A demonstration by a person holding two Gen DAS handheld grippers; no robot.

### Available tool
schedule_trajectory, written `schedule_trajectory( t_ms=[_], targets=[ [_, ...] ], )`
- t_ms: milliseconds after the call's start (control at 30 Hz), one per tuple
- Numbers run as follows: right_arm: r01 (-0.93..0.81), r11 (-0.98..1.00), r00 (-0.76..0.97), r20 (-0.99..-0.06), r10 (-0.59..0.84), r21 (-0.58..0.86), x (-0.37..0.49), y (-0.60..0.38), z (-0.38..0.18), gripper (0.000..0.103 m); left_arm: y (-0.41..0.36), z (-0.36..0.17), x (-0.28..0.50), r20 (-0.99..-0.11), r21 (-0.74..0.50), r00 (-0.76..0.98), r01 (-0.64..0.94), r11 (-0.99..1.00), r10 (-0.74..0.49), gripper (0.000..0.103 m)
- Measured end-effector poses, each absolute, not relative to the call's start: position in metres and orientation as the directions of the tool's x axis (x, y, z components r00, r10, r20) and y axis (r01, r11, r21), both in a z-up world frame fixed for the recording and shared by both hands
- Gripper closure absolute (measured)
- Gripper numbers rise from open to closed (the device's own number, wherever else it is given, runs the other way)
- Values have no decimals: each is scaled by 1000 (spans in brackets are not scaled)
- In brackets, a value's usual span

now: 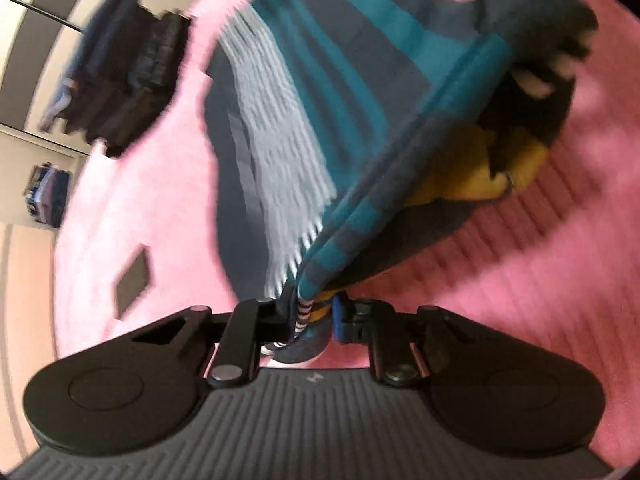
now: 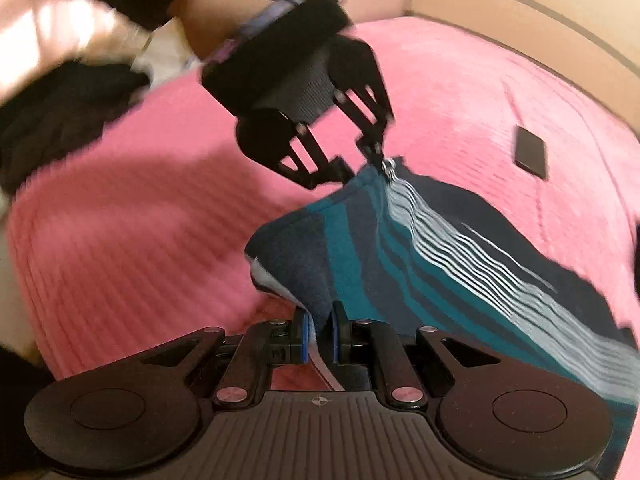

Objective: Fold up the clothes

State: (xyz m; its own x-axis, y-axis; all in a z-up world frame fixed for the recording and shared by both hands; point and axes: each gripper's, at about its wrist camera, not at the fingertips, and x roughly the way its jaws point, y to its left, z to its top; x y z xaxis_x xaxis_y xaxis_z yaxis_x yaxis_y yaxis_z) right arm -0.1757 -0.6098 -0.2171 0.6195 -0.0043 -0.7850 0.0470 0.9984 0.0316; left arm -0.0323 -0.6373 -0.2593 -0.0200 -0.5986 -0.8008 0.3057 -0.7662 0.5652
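Right wrist view: both claws, left claw point(image 2: 362, 168) and right claw point(image 2: 320, 334), clamp striped garment point(image 2: 420, 248); phone point(image 2: 530, 152) on pink bedspread point(image 2: 140, 220).

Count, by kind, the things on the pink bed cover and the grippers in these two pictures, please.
Grippers: 2, the left gripper and the right gripper
Striped garment: 1
Stacks of folded clothes: 1
Small dark flat object: 1
Total: 5

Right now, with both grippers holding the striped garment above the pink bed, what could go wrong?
1. The left gripper pinches only a bunched corner of the striped garment; it may slip out.
2. The right gripper also holds just an edge, so the fold may land uneven.
3. The dark phone-like object lies on the pink bedspread nearby; swinging cloth may cover it.
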Motion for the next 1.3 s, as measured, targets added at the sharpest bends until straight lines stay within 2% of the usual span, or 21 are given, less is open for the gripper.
schedule_trajectory(
  t_ms=[167,367,467,700,933,967,1000,1067,1233,1267,1300],
  targets=[
    [330,873,729,-685,7,360,-230,-674,-184,94,-692,-190,-73,-791,576,-50,274,-770,-610,89],
    [538,674,767,-625,-143,506,-314,-737,-163,94,-777,-157,-160,-822,544,-90,164,-823,-562,90],
    [616,562,752,-623,-214,551,-354,-766,-174,94,-822,-173,-205,-847,512,-96,118,-851,-523,89],
    [701,302,713,-650,-264,646,-422,-817,-242,94,-893,-267,-294,-922,369,-85,97,-924,-377,90],
    [691,137,717,-648,-258,710,-465,-835,-274,94,-907,-297,-306,-941,313,-100,96,-945,-322,90],
    [686,125,720,-644,-258,717,-469,-837,-276,91,-909,-295,-303,-943,304,-106,99,-947,-314,90],
    [680,137,727,-636,-258,721,-467,-838,-276,85,-910,-292,-301,-945,295,-114,102,-950,-306,90],
    [668,155,737,-619,-271,727,-457,-838,-275,22,-913,-288,-297,-948,275,-130,114,-954,-289,89],
    [642,158,758,-590,-278,750,-427,-845,-287,21,-919,-285,-292,-953,226,-166,172,-959,-255,89],
    [647,155,754,-595,-278,747,-421,-847,-291,25,-920,-286,-292,-953,219,-169,186,-958,-251,89],
    [657,143,745,-608,-275,740,-418,-849,-295,38,-920,-285,-292,-953,216,-170,195,-957,-250,89]
  ],
)
